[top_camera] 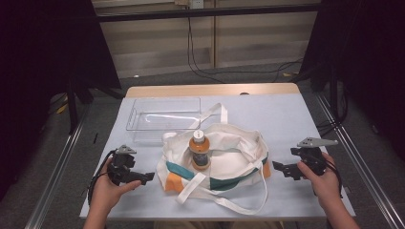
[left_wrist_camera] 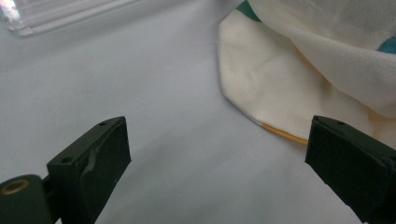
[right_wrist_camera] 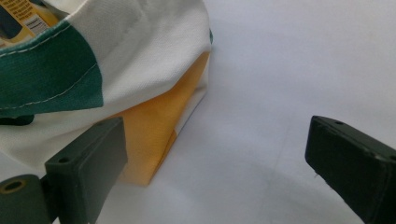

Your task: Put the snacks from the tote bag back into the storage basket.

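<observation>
We hold the left gripper [top_camera: 149,176] and right gripper [top_camera: 277,166] low, jaws wide apart and empty (pointing inward), flanking the tote bag [top_camera: 229,164] lying mid-table with the bottle [top_camera: 199,150] inside

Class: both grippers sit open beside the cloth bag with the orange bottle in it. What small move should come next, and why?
Probably ease the right gripper left toward the cloth bag and lift its rim. Both it and the left gripper are open, holding nothing, flanking the bag. The orange bottle stands inside, and the clear tray waits behind.
</observation>
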Demonstrator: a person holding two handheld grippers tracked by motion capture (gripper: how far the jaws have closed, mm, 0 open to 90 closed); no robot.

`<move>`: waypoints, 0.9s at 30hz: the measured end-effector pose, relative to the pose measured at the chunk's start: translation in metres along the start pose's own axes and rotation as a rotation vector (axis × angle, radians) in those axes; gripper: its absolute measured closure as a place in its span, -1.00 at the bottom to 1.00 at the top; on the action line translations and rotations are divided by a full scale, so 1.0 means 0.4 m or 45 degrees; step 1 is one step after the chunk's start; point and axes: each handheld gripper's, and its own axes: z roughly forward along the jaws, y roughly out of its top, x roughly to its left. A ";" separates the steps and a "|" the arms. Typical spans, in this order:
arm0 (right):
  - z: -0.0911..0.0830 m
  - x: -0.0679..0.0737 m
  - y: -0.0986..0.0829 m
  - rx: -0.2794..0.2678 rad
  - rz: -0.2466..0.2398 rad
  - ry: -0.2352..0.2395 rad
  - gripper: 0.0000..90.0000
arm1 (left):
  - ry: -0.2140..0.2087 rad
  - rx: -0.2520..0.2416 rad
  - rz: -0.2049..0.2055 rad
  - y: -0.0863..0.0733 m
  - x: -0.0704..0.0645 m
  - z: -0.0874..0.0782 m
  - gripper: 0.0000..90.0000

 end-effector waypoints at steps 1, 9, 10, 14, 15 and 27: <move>0.000 -0.001 0.001 0.001 -0.003 -0.003 -0.89 | -0.001 0.019 0.008 0.001 -0.001 -0.001 -0.86; -0.006 -0.002 -0.006 0.009 0.001 0.009 -0.89 | 0.008 0.130 0.034 0.027 -0.016 -0.007 -0.86; -0.007 -0.002 -0.007 0.009 0.001 0.011 -0.89 | -0.002 0.136 0.028 0.032 -0.020 -0.006 -0.86; -0.011 -0.008 -0.005 0.007 0.001 0.012 -0.89 | -0.011 0.184 0.051 0.059 -0.032 -0.005 -0.85; -0.011 -0.008 -0.005 0.003 0.005 0.016 -0.89 | -0.010 0.201 0.052 0.067 -0.036 -0.008 -0.85; -0.026 -0.016 -0.019 0.011 0.014 0.027 -0.89 | -0.031 0.324 0.092 0.148 -0.050 -0.031 -0.85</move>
